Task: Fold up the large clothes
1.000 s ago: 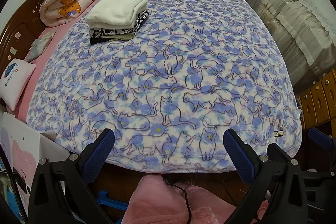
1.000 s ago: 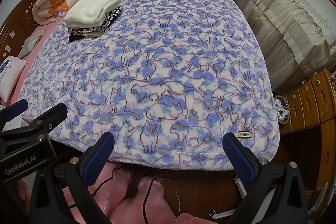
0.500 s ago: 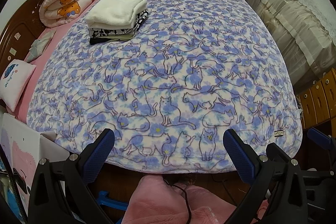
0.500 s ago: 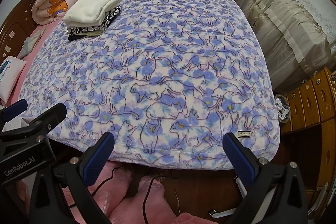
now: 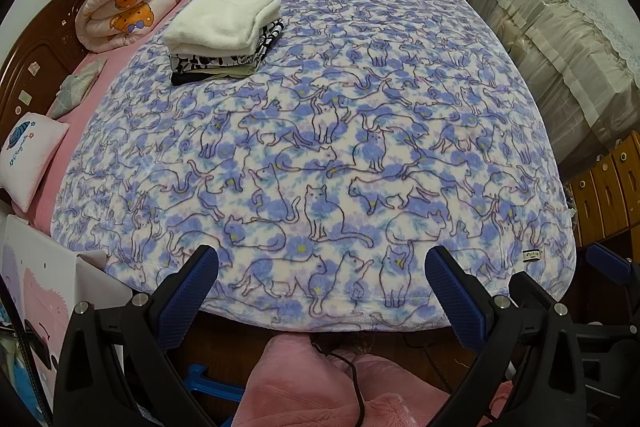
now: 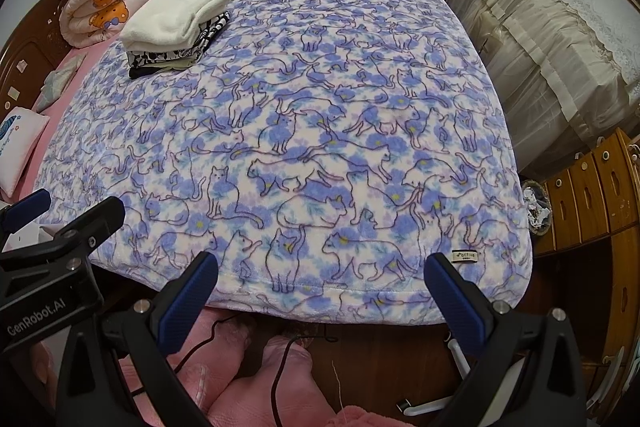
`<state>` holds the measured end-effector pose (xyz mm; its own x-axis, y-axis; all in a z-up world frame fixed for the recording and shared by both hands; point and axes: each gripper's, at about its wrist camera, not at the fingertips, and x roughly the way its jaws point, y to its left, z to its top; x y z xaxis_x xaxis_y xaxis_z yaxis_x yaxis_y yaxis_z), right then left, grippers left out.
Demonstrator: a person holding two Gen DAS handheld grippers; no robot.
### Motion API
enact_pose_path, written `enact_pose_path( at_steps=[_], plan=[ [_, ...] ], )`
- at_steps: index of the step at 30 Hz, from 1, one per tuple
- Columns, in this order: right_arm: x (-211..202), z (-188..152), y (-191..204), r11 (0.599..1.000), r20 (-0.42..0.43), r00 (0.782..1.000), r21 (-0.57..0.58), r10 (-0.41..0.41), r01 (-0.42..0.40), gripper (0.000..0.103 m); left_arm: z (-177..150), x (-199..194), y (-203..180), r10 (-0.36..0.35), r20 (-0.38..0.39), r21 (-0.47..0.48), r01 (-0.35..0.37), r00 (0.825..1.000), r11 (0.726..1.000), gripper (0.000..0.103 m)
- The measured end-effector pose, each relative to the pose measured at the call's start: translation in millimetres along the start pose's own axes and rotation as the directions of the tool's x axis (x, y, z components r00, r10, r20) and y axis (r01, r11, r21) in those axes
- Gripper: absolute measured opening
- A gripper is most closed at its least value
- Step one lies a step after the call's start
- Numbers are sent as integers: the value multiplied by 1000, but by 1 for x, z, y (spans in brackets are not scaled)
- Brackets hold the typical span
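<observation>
Both the left gripper [image 5: 322, 291] and the right gripper [image 6: 320, 293] are held level with their jaws spread wide and nothing between them, side by side, the left one's tips showing beside the right's jaws.

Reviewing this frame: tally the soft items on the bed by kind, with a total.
Cat-print blanket: 1
Folded clothes in the stack: at least 3 (white on top, black-and-white print, dark at the bottom; other layers unclear)
Rolled bear-print quilt: 1
Small pillows: 2, white and grey
Total: at least 7
</observation>
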<state>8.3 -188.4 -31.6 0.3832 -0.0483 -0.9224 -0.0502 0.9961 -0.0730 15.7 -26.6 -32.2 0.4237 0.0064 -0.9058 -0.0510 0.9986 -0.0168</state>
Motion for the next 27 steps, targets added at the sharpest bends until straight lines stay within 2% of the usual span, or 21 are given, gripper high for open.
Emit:
enact_pose_path(
  at_steps=[27],
  plan=[
    [1,2,-4,1000,-9,1000,-7,3,-3,103,1,1,2,-1,-3,3,1,1000,1000,102]
  ],
)
